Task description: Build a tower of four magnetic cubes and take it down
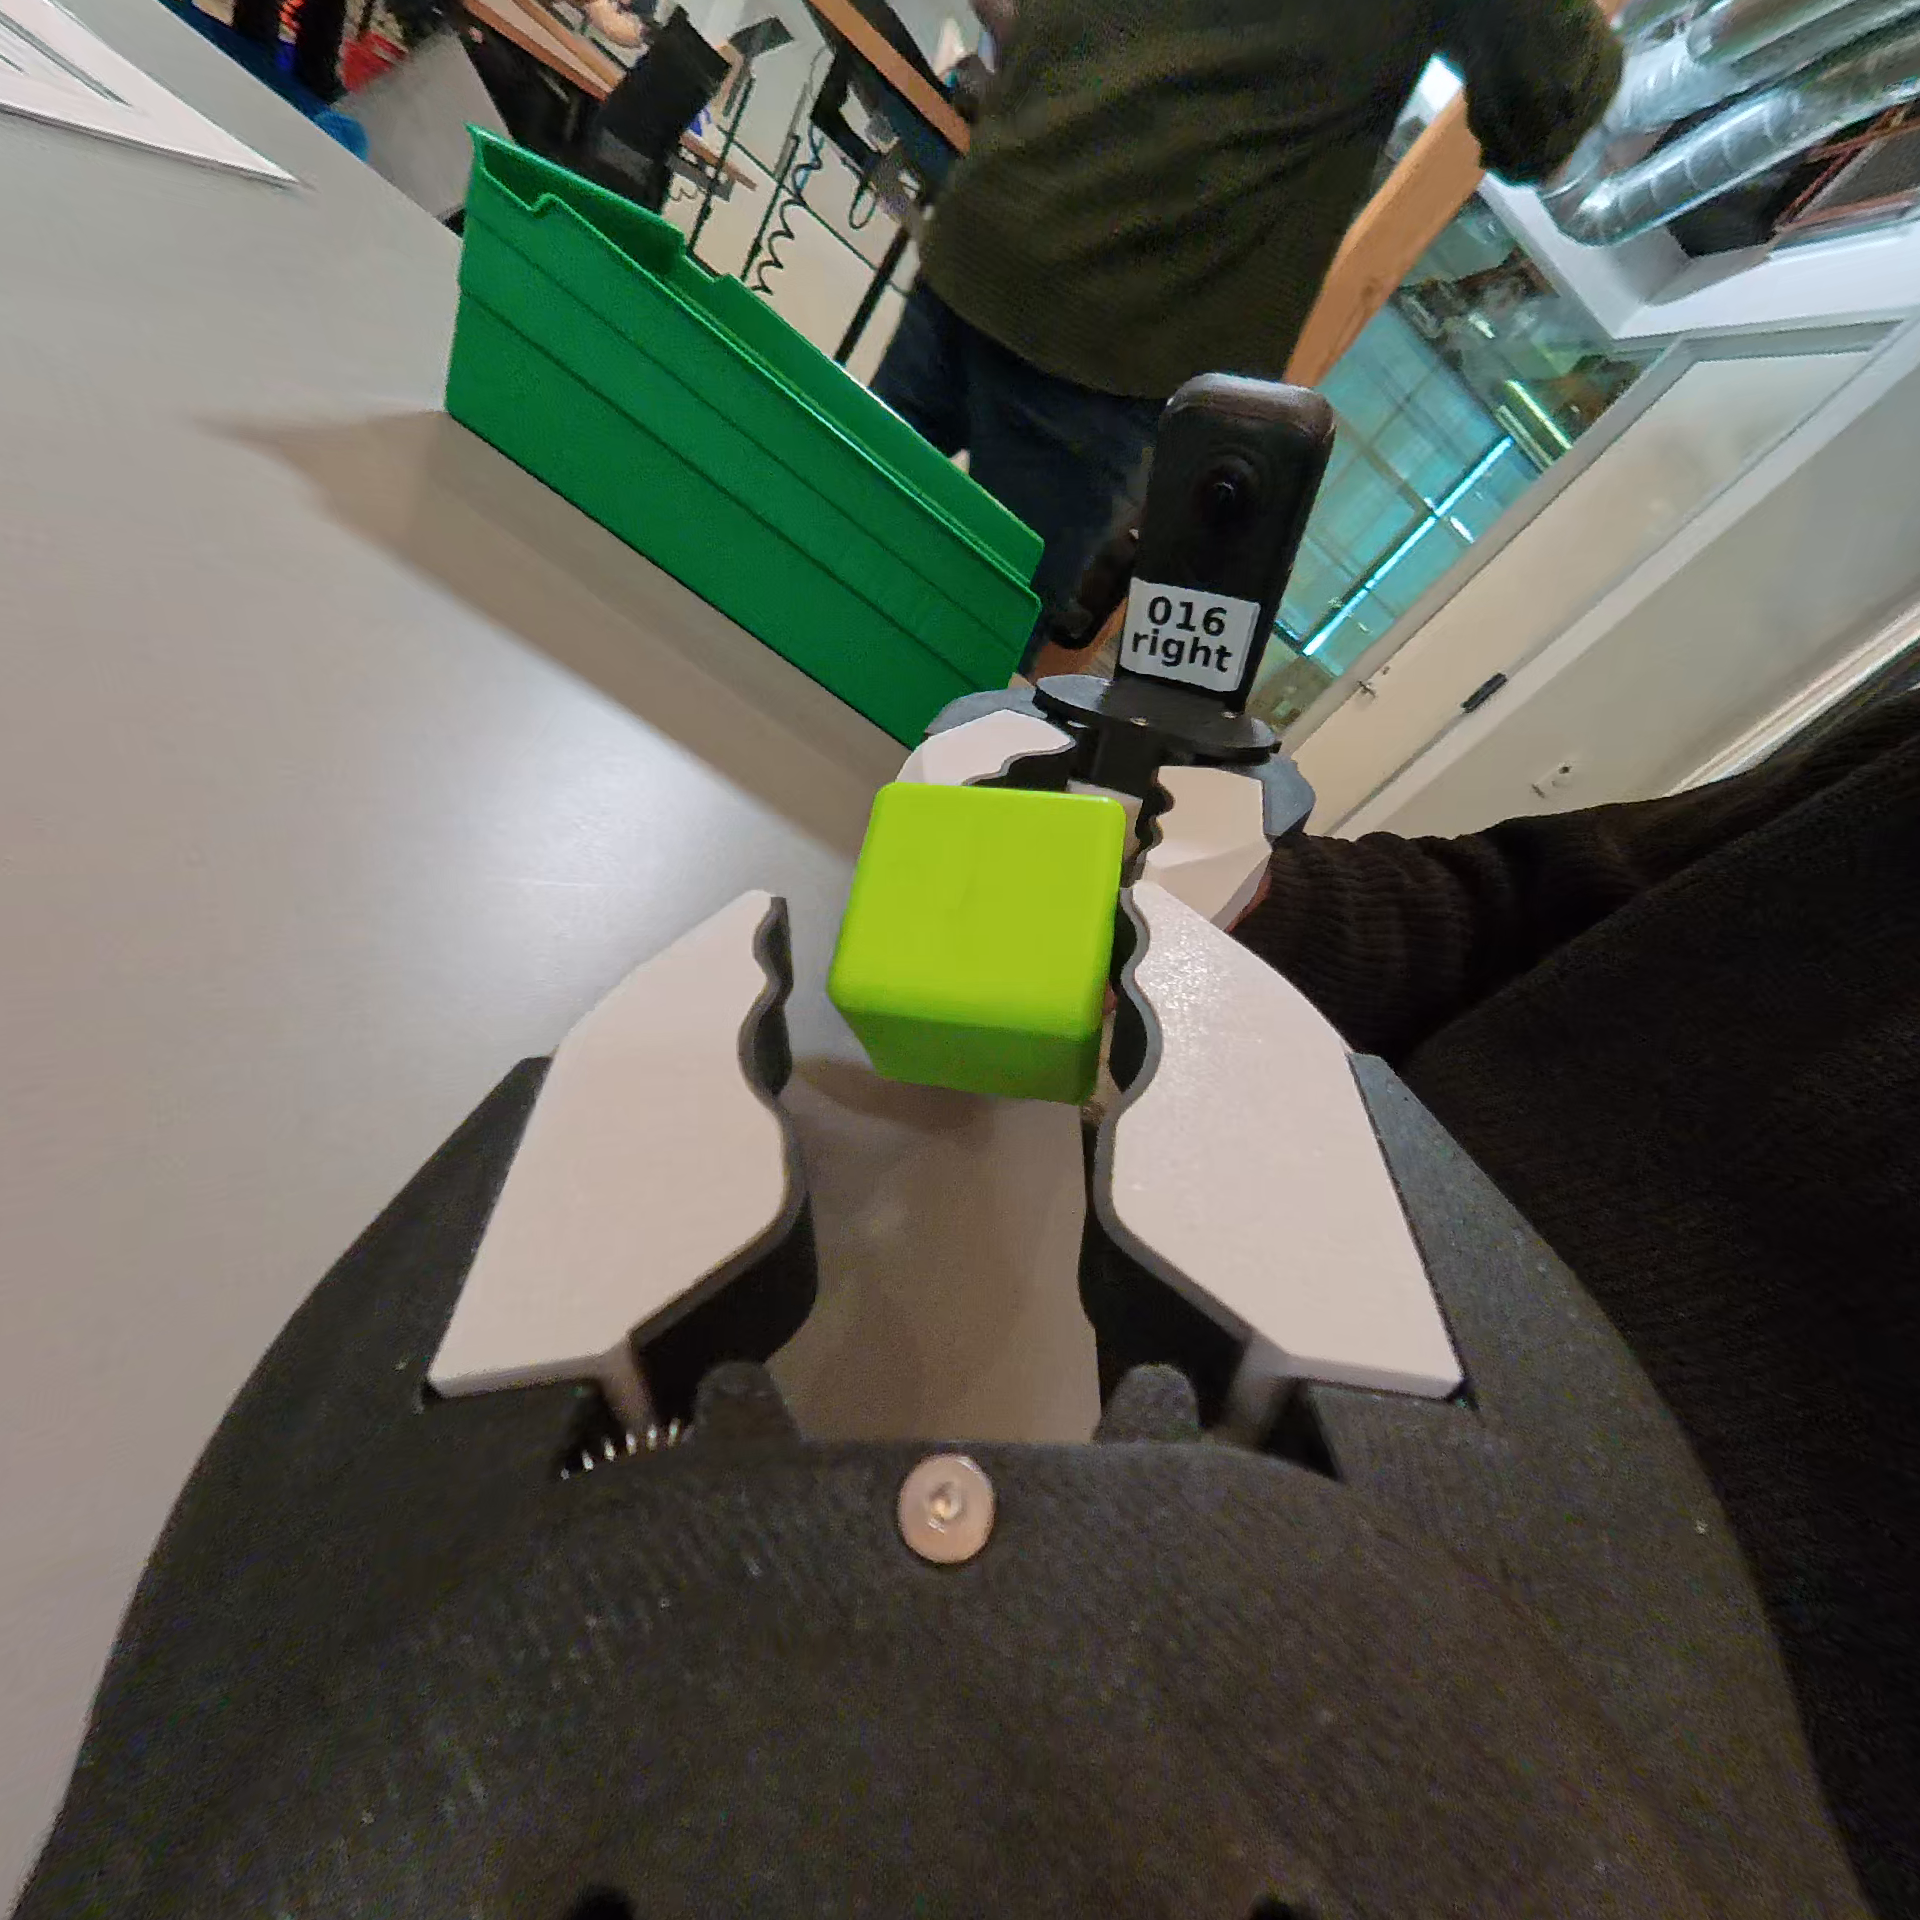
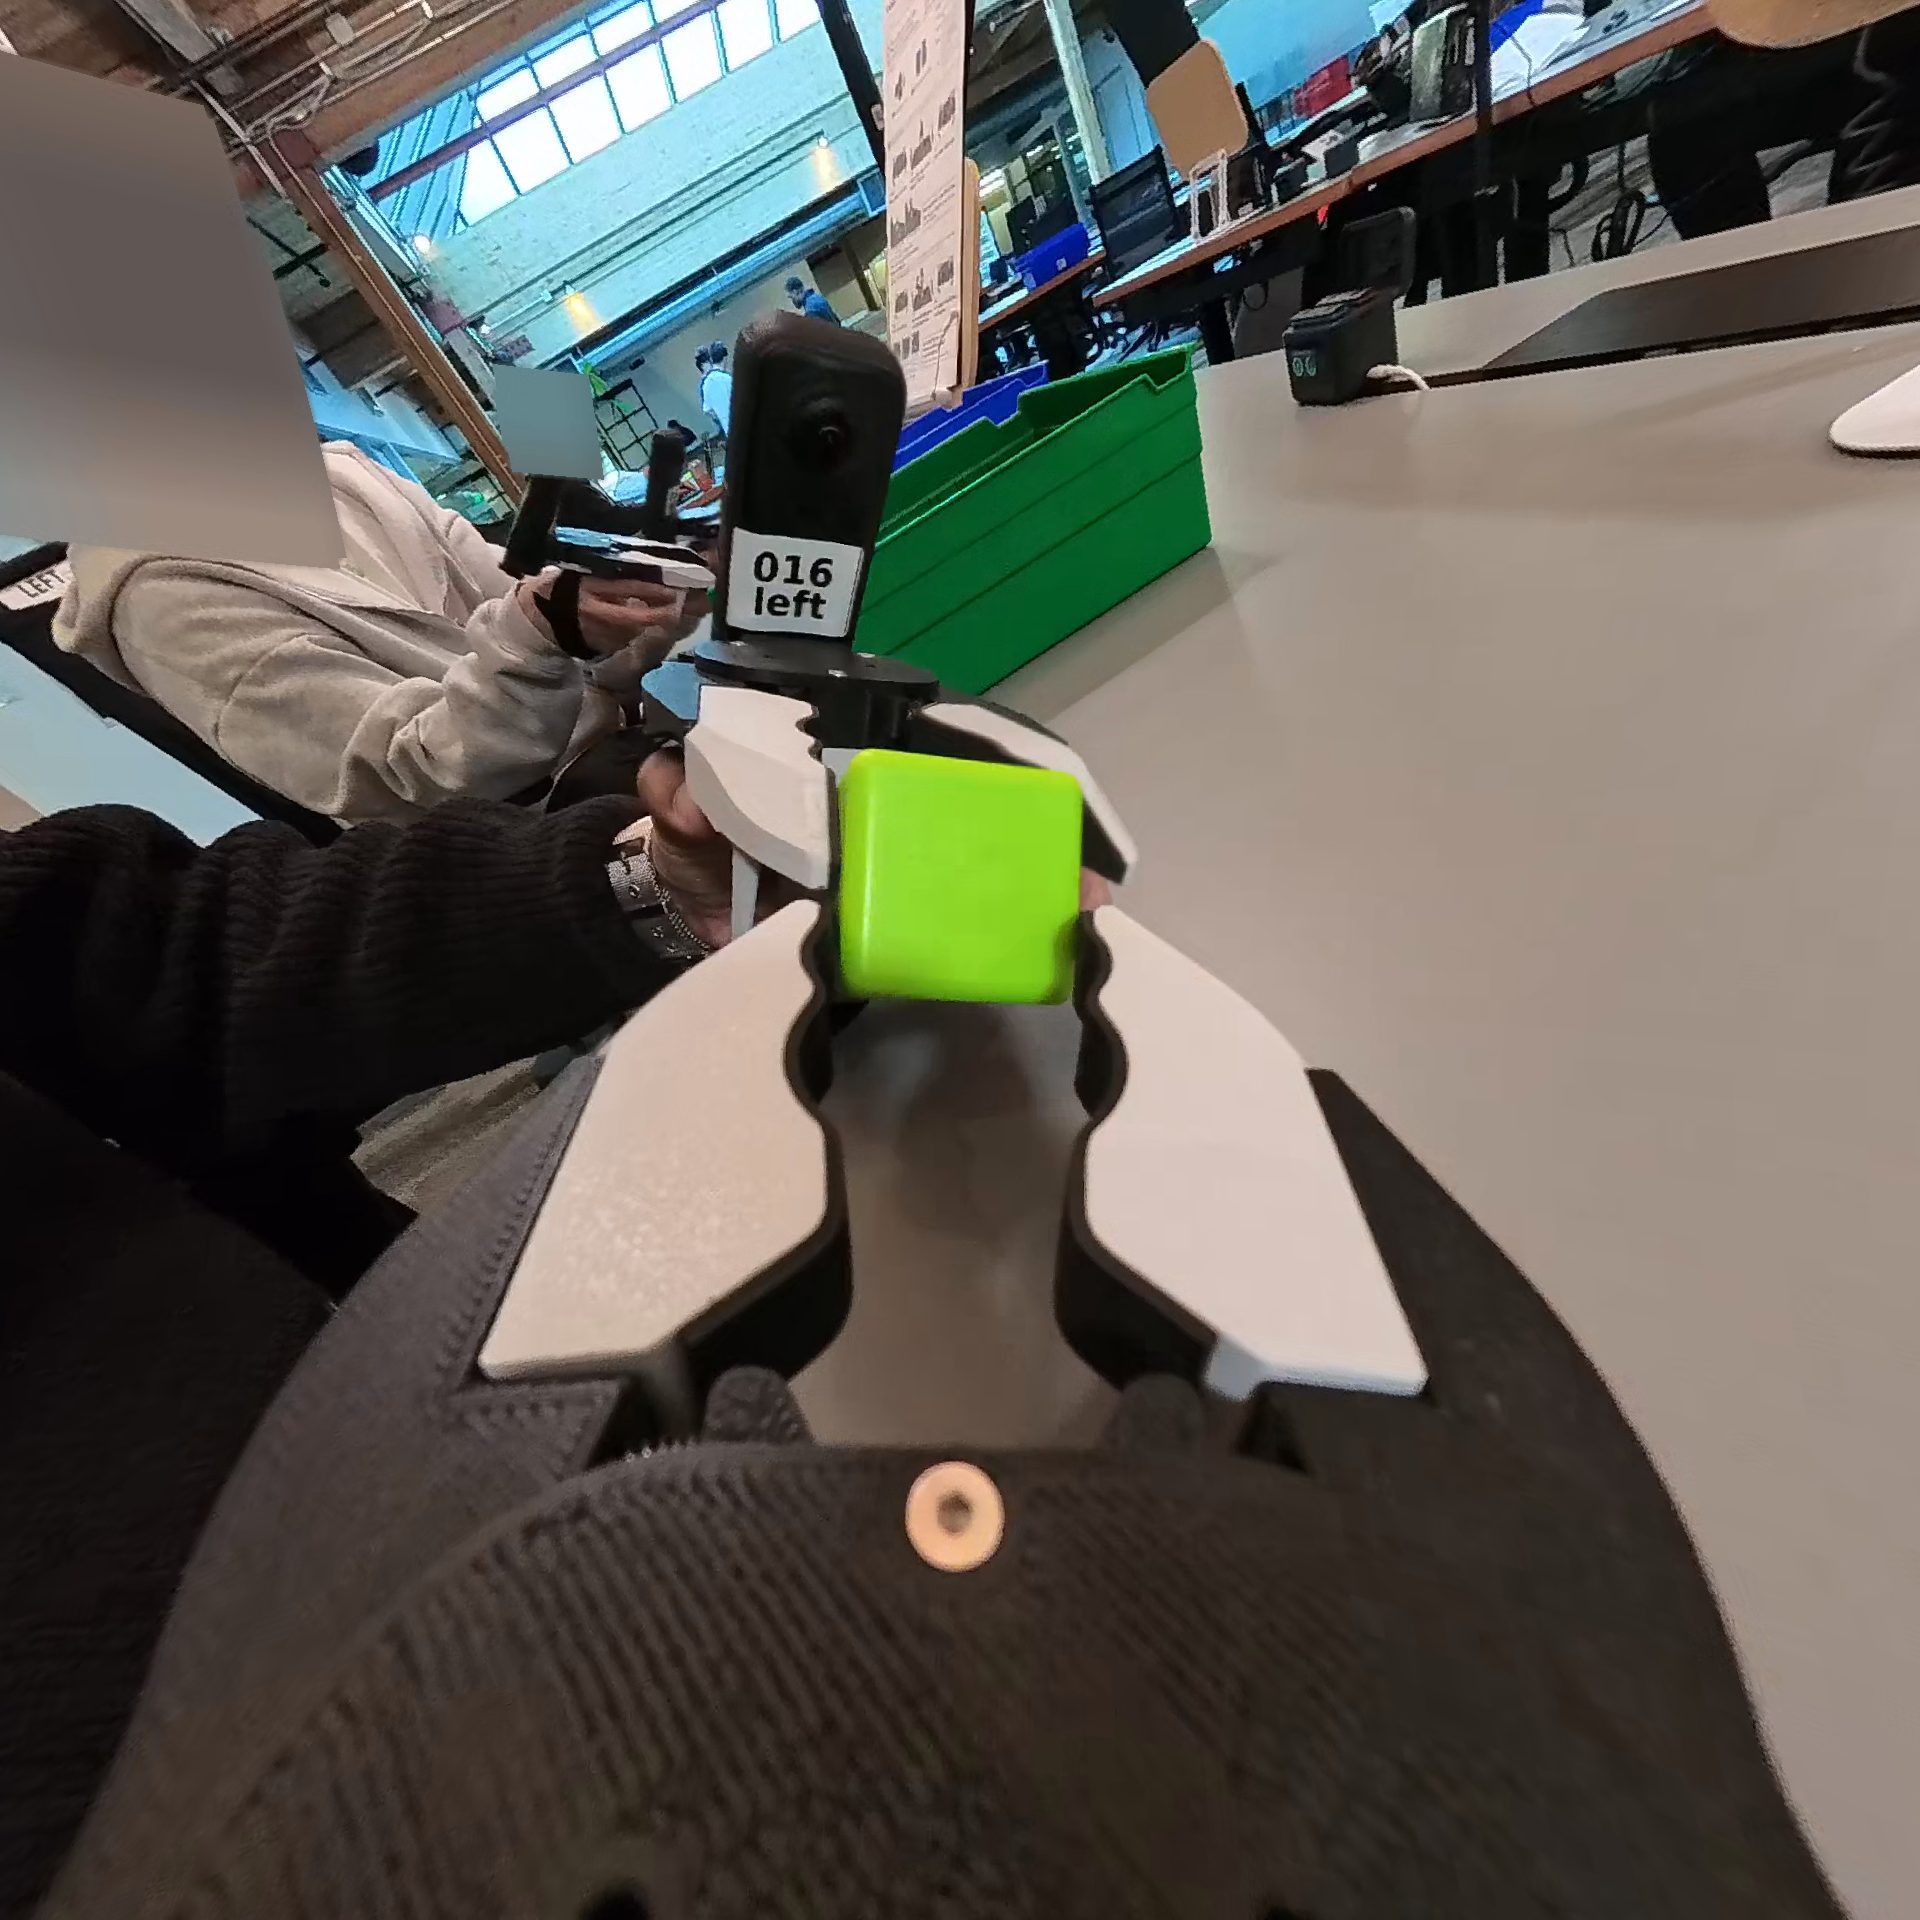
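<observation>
A lime-green cube (image 1: 977, 935) hangs just above the grey table (image 1: 312, 831), between my two grippers, which face each other. My right gripper (image 2: 956, 935) has both fingertips against the sides of the cube (image 2: 956, 883) and is shut on it. My left gripper (image 1: 951, 925) straddles the same cube from the opposite side. Its right finger (image 1: 1195, 997) touches the cube, and a gap shows by its left finger (image 1: 707, 997), so it is open. The right gripper's white fingers (image 1: 1205, 842) show behind the cube. No other cube is in view.
A green plastic bin (image 1: 727, 468) stands on the table beyond the grippers and also shows in the right wrist view (image 2: 1039, 520). A person (image 1: 1143, 208) stands behind it. A seated person (image 2: 312, 644) holds other grippers. A small black device (image 2: 1340, 348) sits far back.
</observation>
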`<state>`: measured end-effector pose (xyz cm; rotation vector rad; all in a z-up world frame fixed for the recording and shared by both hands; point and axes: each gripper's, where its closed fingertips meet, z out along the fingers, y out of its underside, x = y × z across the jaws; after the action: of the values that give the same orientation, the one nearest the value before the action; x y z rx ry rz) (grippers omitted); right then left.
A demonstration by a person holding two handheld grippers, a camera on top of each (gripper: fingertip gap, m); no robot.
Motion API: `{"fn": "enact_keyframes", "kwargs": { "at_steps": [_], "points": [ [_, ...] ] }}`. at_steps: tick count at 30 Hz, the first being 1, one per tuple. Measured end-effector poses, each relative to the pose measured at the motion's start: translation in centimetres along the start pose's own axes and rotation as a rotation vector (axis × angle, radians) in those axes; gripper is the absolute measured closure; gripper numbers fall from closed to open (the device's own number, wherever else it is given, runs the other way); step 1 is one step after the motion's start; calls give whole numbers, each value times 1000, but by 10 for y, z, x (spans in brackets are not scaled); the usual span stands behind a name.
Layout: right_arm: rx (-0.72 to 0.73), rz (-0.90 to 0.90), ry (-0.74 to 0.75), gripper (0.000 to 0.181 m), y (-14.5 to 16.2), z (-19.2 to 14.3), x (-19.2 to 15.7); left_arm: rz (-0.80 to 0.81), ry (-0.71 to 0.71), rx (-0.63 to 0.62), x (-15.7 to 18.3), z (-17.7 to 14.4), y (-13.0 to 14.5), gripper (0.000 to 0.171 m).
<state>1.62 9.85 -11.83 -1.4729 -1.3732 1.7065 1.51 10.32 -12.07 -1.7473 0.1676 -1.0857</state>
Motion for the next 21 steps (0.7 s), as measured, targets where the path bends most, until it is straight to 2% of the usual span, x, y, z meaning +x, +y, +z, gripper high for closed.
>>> {"fn": "enact_keyframes", "kwargs": {
  "at_steps": [8,12,21],
  "points": [
    [8,12,9,137,-4,-3,4,4,-16,-23,-4,-3,2,107],
    [7,13,15,136,-5,-5,7,-18,24,-56,0,-3,8,108],
    [-75,-100,7,136,3,-5,2,-5,36,-125,2,-3,18,108]
  ]
}}
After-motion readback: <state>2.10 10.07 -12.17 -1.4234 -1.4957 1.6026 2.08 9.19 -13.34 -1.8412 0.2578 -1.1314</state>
